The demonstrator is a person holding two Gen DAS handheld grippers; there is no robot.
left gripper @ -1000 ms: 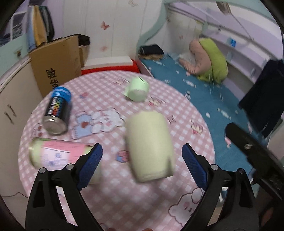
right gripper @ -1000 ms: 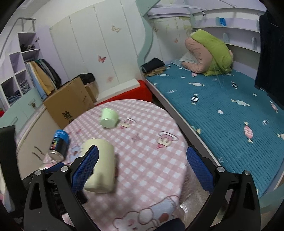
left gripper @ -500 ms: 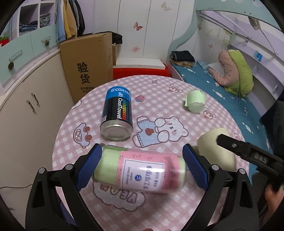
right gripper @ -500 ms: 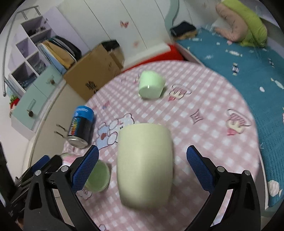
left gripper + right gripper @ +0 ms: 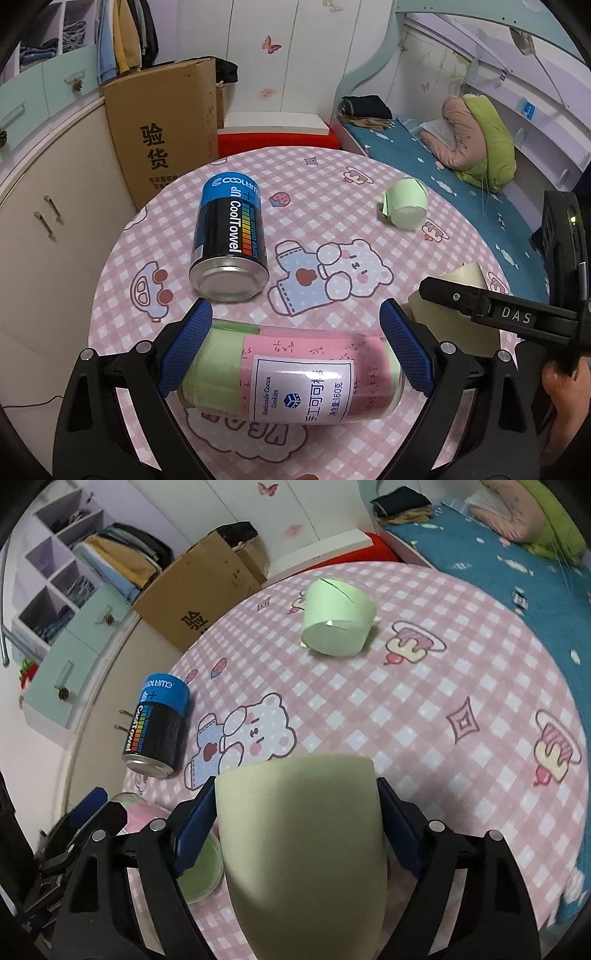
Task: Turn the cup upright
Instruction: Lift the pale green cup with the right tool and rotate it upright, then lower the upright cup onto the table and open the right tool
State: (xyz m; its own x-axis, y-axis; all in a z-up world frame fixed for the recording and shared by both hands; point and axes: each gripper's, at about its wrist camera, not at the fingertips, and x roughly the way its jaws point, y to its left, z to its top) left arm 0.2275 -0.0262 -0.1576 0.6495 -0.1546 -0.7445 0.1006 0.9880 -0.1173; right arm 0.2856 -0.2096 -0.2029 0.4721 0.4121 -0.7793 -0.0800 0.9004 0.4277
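A pale yellow-green cup [image 5: 303,834] lies on its side on the pink checked round table [image 5: 443,686], its flat base pointing away from me. My right gripper [image 5: 297,829] has a blue pad on each side of the cup and looks shut on it. In the left wrist view the cup [image 5: 454,314] shows partly behind the right gripper's black finger. My left gripper [image 5: 295,354] is open, straddling a pink and green cookie canister [image 5: 291,373] that lies on its side, without clamping it.
A blue and black CoolTowel can [image 5: 231,240] lies on its side at the table's left. A small light green paper cup [image 5: 338,622] lies tipped over at the far side. A cardboard box [image 5: 162,122] and cabinets stand beyond the table, a bed to the right.
My right gripper has moved down over the cup and closed its jaws onto it. My left gripper has swung left from the cup to over the cookie canister.
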